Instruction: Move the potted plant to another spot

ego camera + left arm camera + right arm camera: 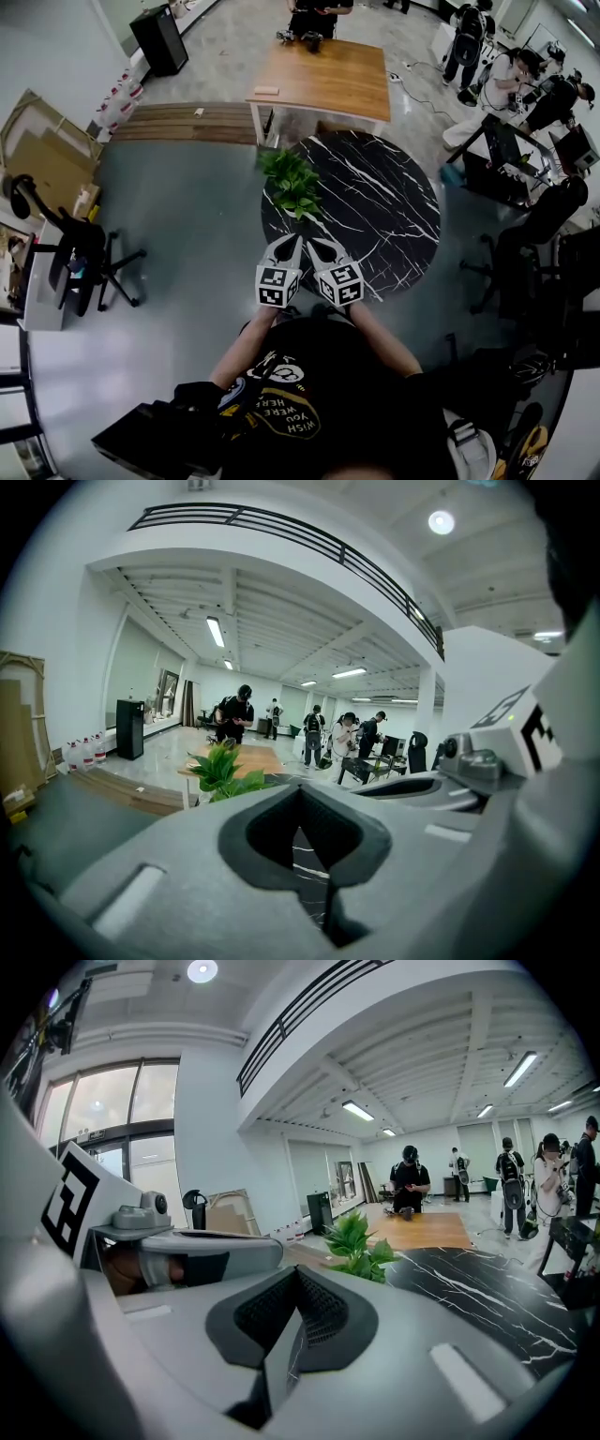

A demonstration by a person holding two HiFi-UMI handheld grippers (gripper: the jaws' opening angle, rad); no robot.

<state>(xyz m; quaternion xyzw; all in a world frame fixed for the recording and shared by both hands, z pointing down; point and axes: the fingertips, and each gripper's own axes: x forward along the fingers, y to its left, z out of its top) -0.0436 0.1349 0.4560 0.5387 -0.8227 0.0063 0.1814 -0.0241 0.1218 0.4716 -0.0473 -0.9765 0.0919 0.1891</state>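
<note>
Left gripper (292, 243) and right gripper (320, 247) closed, empty; plant (292, 183) at 12 o'clock, probably light, leaves soft: grip its hidden pot

The potted plant (291, 183) stands upright on the round black counter (394, 216) with white marble veins, close to its far-left rim. Its broad, bright green leaves spread outward and hide the pot from above.
</note>
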